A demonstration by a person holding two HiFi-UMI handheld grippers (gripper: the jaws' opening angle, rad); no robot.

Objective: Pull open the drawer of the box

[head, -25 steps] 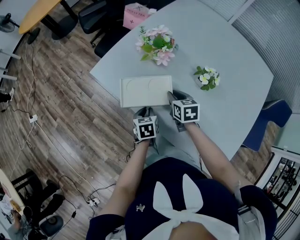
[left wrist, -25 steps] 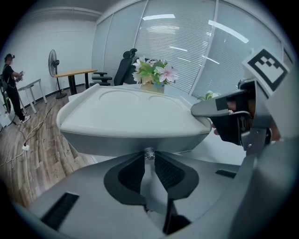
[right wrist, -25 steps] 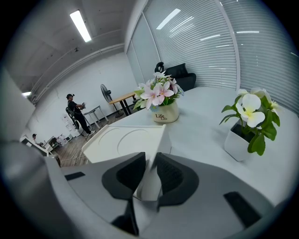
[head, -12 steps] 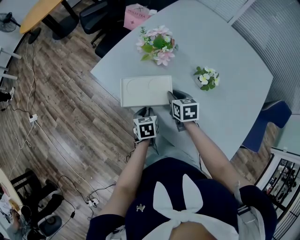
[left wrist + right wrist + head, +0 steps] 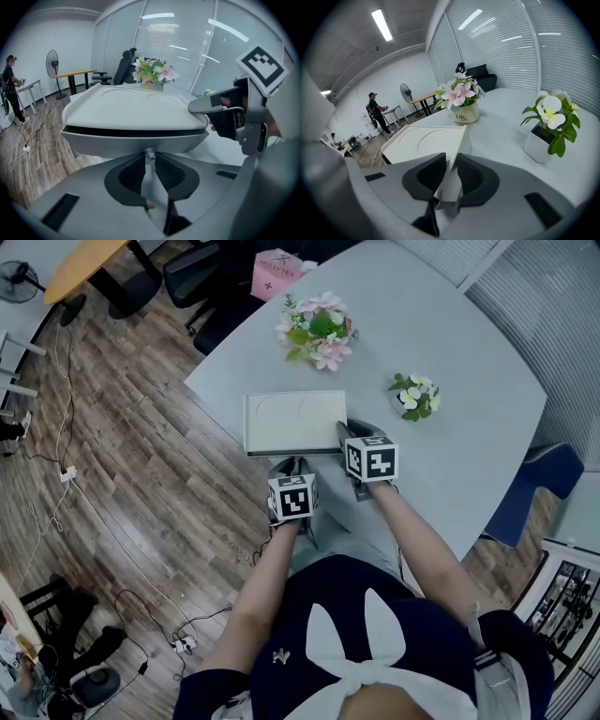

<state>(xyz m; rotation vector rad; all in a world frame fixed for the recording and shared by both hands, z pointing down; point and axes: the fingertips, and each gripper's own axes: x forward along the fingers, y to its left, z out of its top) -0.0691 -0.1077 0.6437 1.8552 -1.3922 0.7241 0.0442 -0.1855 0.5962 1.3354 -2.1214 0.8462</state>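
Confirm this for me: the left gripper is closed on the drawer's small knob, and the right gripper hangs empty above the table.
Not quite. The right gripper is not empty: the right gripper view shows its jaws clamped on the near corner of the box. The left gripper is indeed closed on the drawer's knob.

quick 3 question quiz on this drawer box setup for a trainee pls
1. Pick one: the left gripper has its jaws closed on: A) the small shiny knob on the front of the flat white plastic box; B) a flower pot; C) nothing.
2. True or false: the right gripper is clamped on the box's right end.
3. Fill in: ___ flower arrangements stand on the pale grey table.

Key: 1 A. 2 true. 3 two, the pink bouquet and the white-flowered plant.
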